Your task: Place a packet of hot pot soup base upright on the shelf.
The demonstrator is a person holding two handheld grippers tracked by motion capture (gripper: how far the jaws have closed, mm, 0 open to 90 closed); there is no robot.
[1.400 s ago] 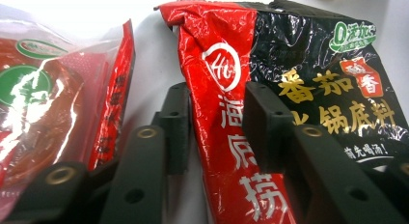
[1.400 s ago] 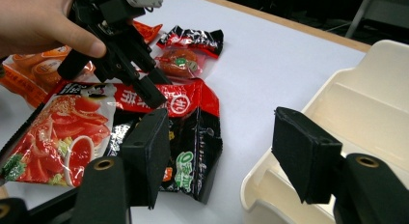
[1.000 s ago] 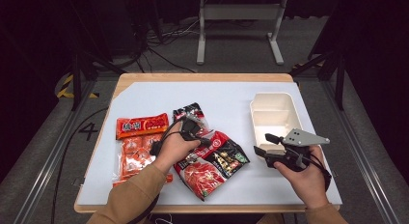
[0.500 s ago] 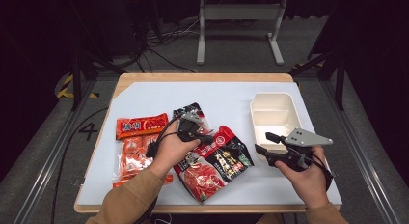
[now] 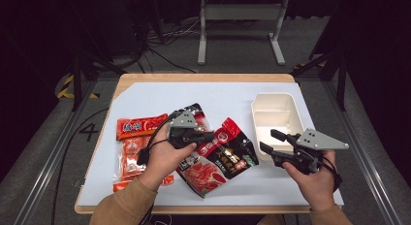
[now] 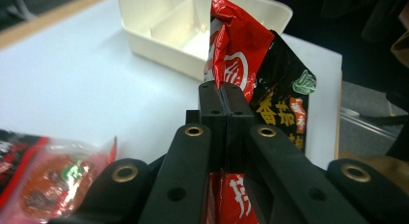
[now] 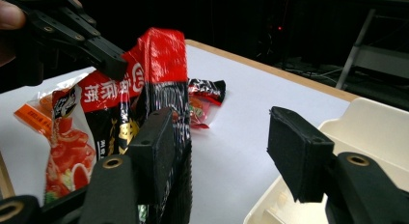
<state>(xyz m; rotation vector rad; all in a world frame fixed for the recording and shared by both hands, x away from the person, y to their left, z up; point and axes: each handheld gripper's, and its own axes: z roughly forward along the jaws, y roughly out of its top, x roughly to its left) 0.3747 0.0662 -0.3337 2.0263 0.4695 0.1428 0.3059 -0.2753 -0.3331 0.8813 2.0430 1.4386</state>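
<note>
Since a second ago the red-and-black packet [image 5: 228, 150] is getting dragged a bit rightward, toward the white box [image 5: 275, 119], and its top edge is lifting off the table [image 5: 145, 96]; the right hand is hardly shifting at all. Going big to small: the table is carrying everything, with the white divided box sitting at the right, open and looking empty from the left claw's view. Over on the left a red packet [image 5: 140, 126] and an orange one [image 5: 130, 154] are lying flat, with a dark packet [image 5: 199, 113] just behind the left hand. The left claw [image 6: 223, 103] is pressing tight on the upper edge of the red-and-black packet, so the pouch is hanging up between the two hands, bottom end probably still resting on the table. The right claw [image 7: 217, 147] is hovering spread wide beside the box, gripping nothing, with the packet just past its left jaw. My guess on handling: it's a soft, crinkly foil pouch, light, floppy and kinda slick, so it's going to sag and swing from one corner. Pinching the flat sealed seam seems the safest bet, and a second grip on the opposite edge would stop it flopping.
</note>
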